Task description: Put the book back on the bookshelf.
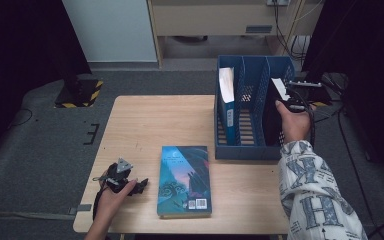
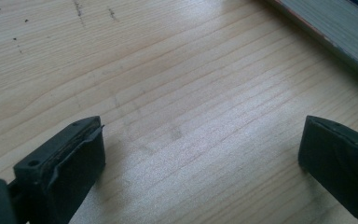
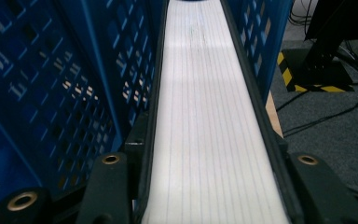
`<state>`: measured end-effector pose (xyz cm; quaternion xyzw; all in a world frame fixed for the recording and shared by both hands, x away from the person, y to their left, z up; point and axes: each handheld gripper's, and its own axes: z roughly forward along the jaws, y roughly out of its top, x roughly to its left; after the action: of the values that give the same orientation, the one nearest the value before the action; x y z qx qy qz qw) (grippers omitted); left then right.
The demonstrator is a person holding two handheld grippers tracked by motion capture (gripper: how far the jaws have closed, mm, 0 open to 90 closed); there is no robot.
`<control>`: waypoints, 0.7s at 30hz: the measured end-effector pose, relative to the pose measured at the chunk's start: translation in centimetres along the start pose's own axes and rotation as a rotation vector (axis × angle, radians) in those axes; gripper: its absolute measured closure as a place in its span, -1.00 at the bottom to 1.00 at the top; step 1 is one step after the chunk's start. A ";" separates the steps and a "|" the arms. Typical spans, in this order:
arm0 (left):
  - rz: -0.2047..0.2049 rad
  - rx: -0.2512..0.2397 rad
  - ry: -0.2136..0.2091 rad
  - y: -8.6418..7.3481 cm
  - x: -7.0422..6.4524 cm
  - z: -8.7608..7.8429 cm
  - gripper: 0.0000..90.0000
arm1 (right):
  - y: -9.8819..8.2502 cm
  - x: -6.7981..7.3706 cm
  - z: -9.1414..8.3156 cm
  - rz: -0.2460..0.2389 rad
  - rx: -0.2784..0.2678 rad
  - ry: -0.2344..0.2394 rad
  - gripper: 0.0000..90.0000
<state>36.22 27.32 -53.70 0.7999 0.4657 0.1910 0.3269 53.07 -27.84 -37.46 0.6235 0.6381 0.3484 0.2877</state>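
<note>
From above, the left gripper (image 1: 139, 187) rests released on the table (image 1: 145, 125) left of a flat teal book (image 1: 185, 180), while the right gripper (image 3: 205, 186) view reveals white page edges of the dark-covered book (image 3: 209, 116) it grasps, upright, running lengthwise into the blue rack's (image 1: 252, 107) right compartment.
</note>
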 end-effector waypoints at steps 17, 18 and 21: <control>0.013 0.003 -0.005 0.0 0.0 0.0 -1.00 | -1.1 1.1 -0.6 -0.021 0.006 -0.006 0.11; 0.014 0.004 -0.005 0.0 0.0 0.0 -1.00 | -1.1 1.1 -0.6 -0.023 0.004 -0.004 0.10; 0.015 0.004 -0.006 0.0 0.0 0.0 -1.00 | -1.0 1.3 -0.6 -0.018 0.004 0.003 0.07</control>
<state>36.18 27.32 -53.68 0.8045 0.4590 0.1902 0.3254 51.85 -26.61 -37.83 0.6178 0.6447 0.3455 0.2887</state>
